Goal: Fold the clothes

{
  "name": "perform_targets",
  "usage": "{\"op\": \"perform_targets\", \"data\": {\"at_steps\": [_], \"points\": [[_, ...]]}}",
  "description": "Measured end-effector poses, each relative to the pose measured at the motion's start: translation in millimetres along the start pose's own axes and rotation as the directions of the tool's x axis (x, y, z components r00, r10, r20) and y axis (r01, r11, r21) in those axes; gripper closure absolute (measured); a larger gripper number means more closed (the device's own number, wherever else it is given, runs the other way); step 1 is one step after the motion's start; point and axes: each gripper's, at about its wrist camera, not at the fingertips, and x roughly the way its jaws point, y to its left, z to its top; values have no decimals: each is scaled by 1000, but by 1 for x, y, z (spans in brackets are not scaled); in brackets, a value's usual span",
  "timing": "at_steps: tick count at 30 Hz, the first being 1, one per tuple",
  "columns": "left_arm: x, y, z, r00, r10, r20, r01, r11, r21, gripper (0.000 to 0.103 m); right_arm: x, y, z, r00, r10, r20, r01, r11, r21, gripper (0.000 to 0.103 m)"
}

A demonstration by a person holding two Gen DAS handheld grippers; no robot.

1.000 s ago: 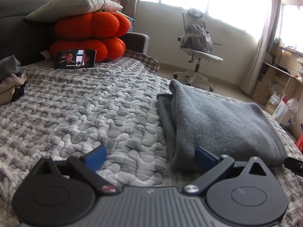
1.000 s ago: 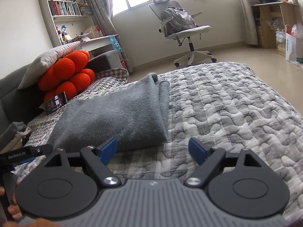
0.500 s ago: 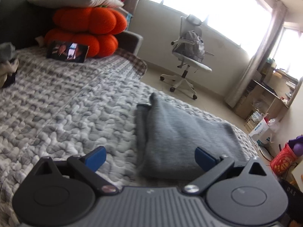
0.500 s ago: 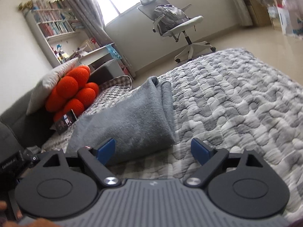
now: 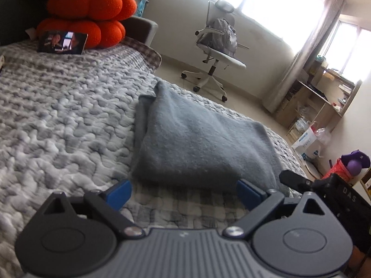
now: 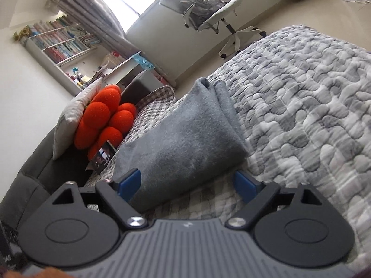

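A folded grey garment (image 5: 197,143) lies flat on the quilted grey bedspread (image 5: 65,115); it also shows in the right wrist view (image 6: 183,146). My left gripper (image 5: 185,192) is open and empty, just short of the garment's near edge. My right gripper (image 6: 187,183) is open and empty, its blue fingertips (image 6: 129,180) astride the garment's near edge, not closed on it. Part of the right gripper's body (image 5: 324,187) shows at the right of the left wrist view.
Orange pumpkin cushions (image 5: 85,20) under a pillow and a photo card (image 5: 62,41) sit at the head of the bed. A white office chair (image 5: 215,46) stands on the floor beyond. Shelves and bags (image 5: 310,129) line the right wall. A bookshelf (image 6: 60,48) stands at the back.
Both grippers have tilted and shifted toward the garment's near edge. The left view swung right, so the clothes pile at left left the frame. Both jaws stayed open.
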Motion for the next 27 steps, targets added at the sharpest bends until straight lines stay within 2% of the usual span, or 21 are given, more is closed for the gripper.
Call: {"op": "perform_targets", "data": {"at_steps": [3, 14, 27], "points": [[8, 4, -2, 1000, -4, -10, 3, 1000, -27, 6, 6, 4, 1, 1000, -21, 18, 22, 1000, -9, 13], [19, 6, 4, 1000, -2, 27, 3, 1000, -25, 5, 17, 4, 3, 995, -46, 85, 47, 999, -5, 13], [39, 19, 25, 999, -34, 37, 39, 988, -147, 4, 30, 6, 8, 993, -49, 109, 50, 999, 1, 13]]}}
